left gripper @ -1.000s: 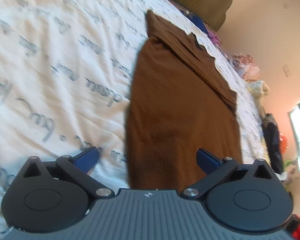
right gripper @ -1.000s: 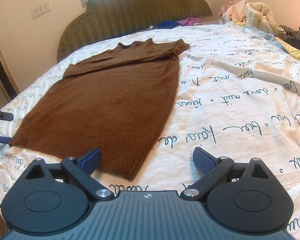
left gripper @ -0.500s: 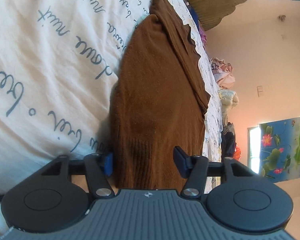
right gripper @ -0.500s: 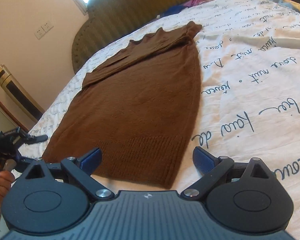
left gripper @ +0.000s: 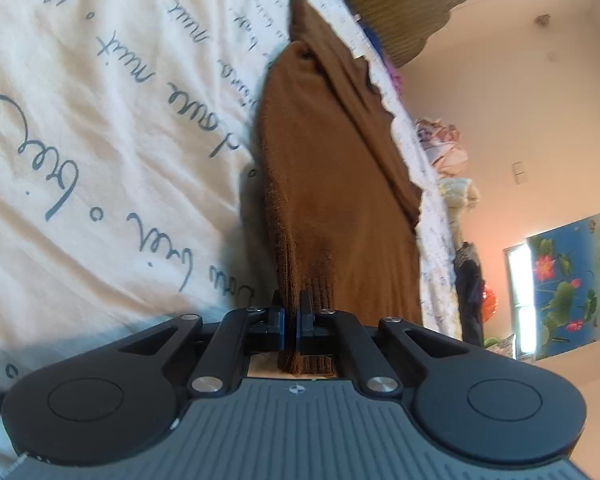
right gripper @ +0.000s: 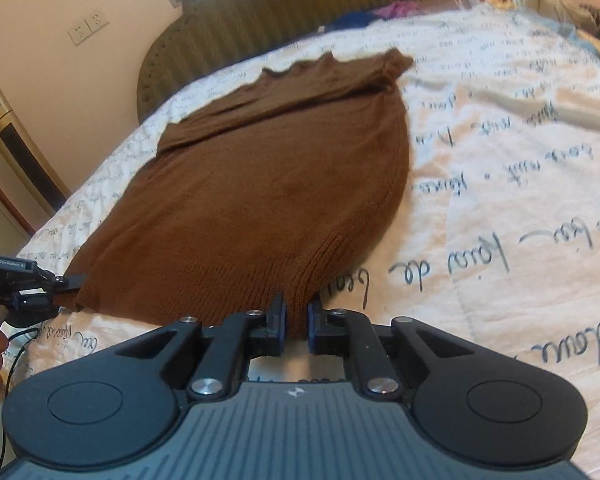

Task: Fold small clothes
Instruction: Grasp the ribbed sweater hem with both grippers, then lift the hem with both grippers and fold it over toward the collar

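With both my grippers, left (left gripper: 291,322) and right (right gripper: 296,326), clamped tight on the sweater (right gripper: 260,184) hem at lower centre, I should lift evenly, carrying it toward the collar.

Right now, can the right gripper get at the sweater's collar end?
Probably not without letting go: the right gripper is shut on the brown sweater at its ribbed hem, and the collar lies at the far end, toward the headboard.
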A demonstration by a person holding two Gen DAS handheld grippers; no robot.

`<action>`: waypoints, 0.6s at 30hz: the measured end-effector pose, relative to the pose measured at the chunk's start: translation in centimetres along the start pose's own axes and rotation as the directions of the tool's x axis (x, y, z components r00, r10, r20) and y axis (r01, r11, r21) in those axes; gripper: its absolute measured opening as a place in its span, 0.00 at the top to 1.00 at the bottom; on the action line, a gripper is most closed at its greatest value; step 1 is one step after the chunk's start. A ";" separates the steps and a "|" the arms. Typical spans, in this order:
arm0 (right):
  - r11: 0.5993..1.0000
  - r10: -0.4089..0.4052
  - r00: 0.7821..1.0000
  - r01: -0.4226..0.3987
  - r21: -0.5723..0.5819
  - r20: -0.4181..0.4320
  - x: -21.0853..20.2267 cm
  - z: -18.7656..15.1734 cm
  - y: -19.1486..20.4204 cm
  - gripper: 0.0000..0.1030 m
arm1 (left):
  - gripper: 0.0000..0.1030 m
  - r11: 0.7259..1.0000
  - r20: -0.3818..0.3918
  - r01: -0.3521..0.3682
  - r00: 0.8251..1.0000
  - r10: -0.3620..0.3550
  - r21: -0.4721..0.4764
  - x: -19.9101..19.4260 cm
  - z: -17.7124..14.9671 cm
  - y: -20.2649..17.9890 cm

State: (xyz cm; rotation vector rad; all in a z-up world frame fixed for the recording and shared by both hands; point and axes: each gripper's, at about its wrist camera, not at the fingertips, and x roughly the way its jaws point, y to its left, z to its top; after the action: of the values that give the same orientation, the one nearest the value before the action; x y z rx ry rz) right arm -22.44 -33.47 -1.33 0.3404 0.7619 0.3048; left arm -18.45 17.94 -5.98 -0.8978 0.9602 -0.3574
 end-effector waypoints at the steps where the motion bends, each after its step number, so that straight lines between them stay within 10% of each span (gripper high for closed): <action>1: 1.000 0.010 1.000 -0.010 0.002 0.020 -0.6 0.3 -0.1 0.91 | 0.96 1.000 0.014 0.003 1.000 -0.003 -0.004 -0.3 -0.2 0.0; 18: 0.998 0.004 0.996 -0.010 0.069 0.084 -4.1 -0.3 -2.2 0.92 | 0.98 0.995 0.098 0.082 0.992 -0.075 -0.064 -3.1 -3.8 1.5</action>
State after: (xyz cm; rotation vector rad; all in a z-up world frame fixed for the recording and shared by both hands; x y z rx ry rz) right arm -25.20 -37.01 0.11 0.4188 0.6898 0.2691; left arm -23.46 18.91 -6.39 -1.0084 0.8543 -0.3473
